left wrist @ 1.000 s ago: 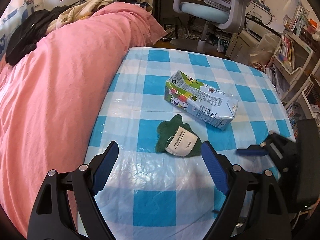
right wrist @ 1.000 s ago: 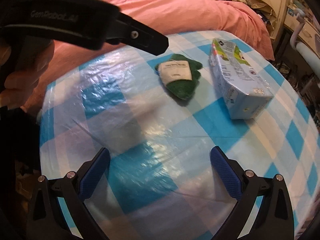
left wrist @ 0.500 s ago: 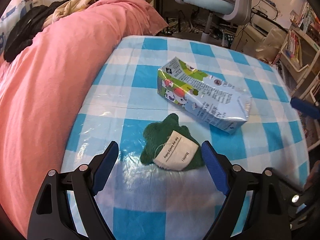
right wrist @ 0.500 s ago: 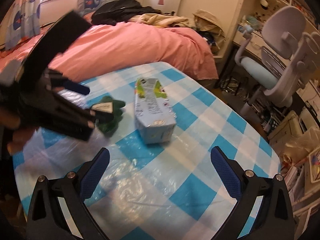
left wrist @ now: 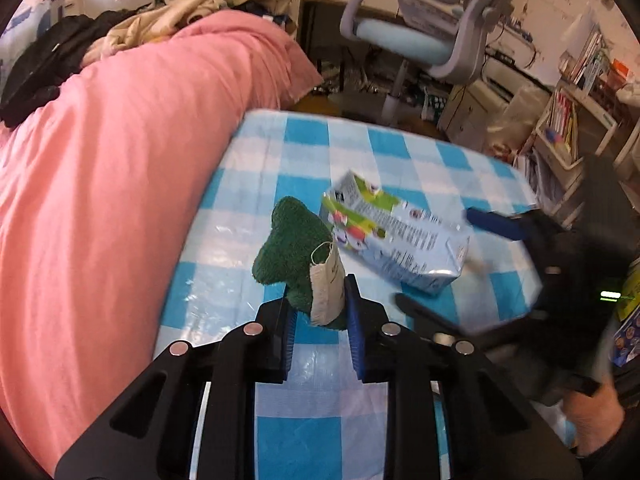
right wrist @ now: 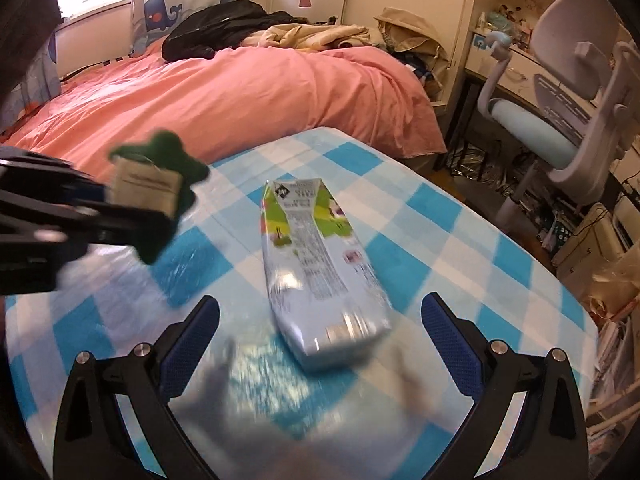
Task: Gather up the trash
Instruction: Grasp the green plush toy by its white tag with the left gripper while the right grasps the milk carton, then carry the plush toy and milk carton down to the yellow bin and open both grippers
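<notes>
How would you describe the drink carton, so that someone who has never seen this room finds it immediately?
Beside the pink bed stands a table with a blue-and-white checked plastic cloth. On that cloth lies a rectangular drink carton on its side, pale blue with a green printed end. Unlike the fuzzy green cloth pinched in the left gripper, it is boxy and glossy.

You are working at a table under a glossy blue-and-white checked plastic cloth (right wrist: 460,216). Along its far edge runs a bed with a rumpled pink cover (right wrist: 240,92), black and beige clothes (right wrist: 224,32) heaped at its far end. Sunlight enters through a window with whale-print curtains (right wrist: 160,0). Beyond the table's right corner you see a grey swivel chair with a pale blue seat (right wrist: 560,92) and cluttered bookshelves (left wrist: 568,120).
</notes>
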